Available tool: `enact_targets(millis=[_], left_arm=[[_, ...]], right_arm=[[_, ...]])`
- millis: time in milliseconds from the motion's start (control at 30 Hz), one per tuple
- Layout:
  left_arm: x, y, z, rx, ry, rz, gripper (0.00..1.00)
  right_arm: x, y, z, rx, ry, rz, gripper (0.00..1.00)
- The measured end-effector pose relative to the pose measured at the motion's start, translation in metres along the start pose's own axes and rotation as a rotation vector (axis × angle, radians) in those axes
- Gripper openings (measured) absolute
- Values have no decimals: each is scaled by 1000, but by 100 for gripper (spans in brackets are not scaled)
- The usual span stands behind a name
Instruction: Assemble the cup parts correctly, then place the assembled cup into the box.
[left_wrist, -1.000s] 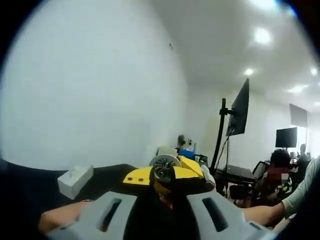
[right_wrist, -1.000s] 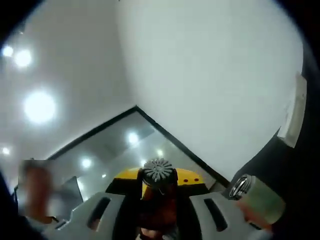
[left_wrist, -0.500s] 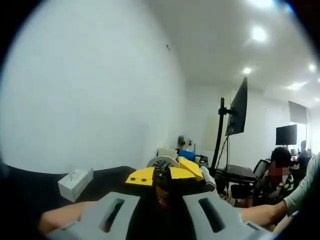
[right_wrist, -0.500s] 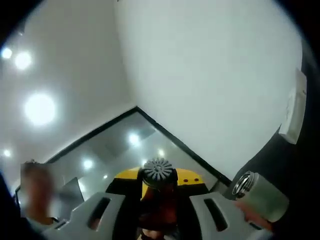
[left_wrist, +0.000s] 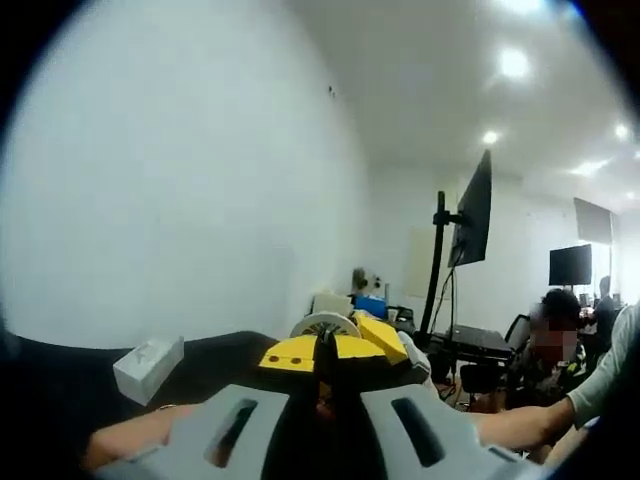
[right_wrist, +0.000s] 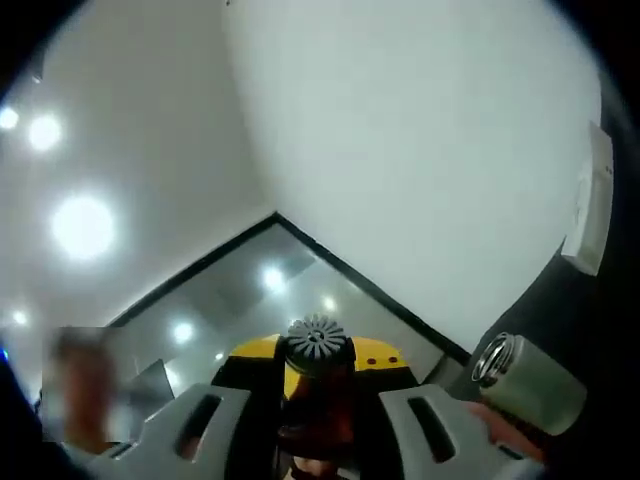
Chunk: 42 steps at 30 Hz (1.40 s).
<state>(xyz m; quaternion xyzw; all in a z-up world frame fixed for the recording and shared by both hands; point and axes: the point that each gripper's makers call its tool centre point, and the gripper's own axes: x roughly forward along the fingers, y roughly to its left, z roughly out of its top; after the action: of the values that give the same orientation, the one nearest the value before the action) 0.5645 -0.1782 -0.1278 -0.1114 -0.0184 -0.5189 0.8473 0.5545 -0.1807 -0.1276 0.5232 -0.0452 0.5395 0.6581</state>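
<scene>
In the right gripper view a pale green cup body (right_wrist: 532, 382) with a threaded steel mouth lies tilted at the lower right, held by a person's hand (right_wrist: 497, 425). It sits to the right of my right gripper (right_wrist: 317, 365) and apart from it. That gripper's grey jaws rise around a yellow head, and something dark red sits low between them; I cannot tell what it is. My left gripper (left_wrist: 325, 355) points at a white wall, its yellow tips meeting with nothing seen between them.
A small white box (left_wrist: 148, 362) lies on the black table (left_wrist: 220, 350); the same white box (right_wrist: 590, 205) shows at the right edge. A person's forearm (left_wrist: 130, 442) and sleeve (left_wrist: 600, 380) flank the left gripper. A monitor on a pole (left_wrist: 468, 215) stands behind.
The left gripper's jaws have drawn closer together. In the right gripper view the cup body has drifted slightly right and up. Both views have shifted only a little.
</scene>
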Motion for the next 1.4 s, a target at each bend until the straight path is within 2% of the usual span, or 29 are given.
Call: enact_targets(millis=[300, 367, 400, 500, 567, 700, 733, 833, 867, 900, 1033, 1100, 1133, 1167, 1267, 1367, 1400], left_arm=[[0, 1, -2, 3, 20, -3, 0], [-1, 2, -2, 6, 26, -1, 0], [-2, 2, 1, 0, 27, -6, 0], [-7, 5, 11, -6, 16, -11, 0], [-9, 8, 15, -2, 32, -4, 0], [-19, 22, 19, 44, 113, 30, 0], [-21, 25, 21, 46, 129, 35, 0], [-26, 37, 23, 58, 201, 63, 0], [-28, 43, 22, 68, 254, 78, 0], [-30, 46, 23, 78, 274, 100, 0], [-33, 51, 30, 117, 395, 115, 0], [-34, 56, 29, 105, 463, 129, 0], [-34, 57, 29, 111, 499, 121, 0], [-32, 59, 31, 111, 494, 123, 0], [-36, 63, 23, 144, 607, 104, 0], [-36, 65, 12, 149, 691, 79, 0], [-35, 66, 9, 153, 711, 76, 0]], right_arm=[[-2, 1, 0, 11, 1, 7, 23], [-4, -1, 4, -5, 1, -4, 23], [-6, -3, 9, -27, -12, -16, 24], [-15, -4, 21, -18, -39, -23, 22], [-21, -7, 27, -46, -39, -42, 23], [-32, -15, 24, -220, 60, -111, 32], [-34, -17, 25, -263, 72, -123, 37], [-40, -20, 24, -349, 113, -141, 46], [-42, -23, 23, -377, 131, -154, 48], [-44, -26, 22, -414, 156, -169, 48], [-50, -44, 14, -611, 237, -261, 49], [-51, -51, 12, -695, 264, -291, 51], [-53, -57, 6, -757, 315, -306, 53], [-52, -60, 3, -783, 334, -307, 54], [-54, -75, -12, -895, 472, -306, 59], [-57, -93, -20, -893, 598, -286, 65], [-57, -99, -19, -898, 614, -290, 65]])
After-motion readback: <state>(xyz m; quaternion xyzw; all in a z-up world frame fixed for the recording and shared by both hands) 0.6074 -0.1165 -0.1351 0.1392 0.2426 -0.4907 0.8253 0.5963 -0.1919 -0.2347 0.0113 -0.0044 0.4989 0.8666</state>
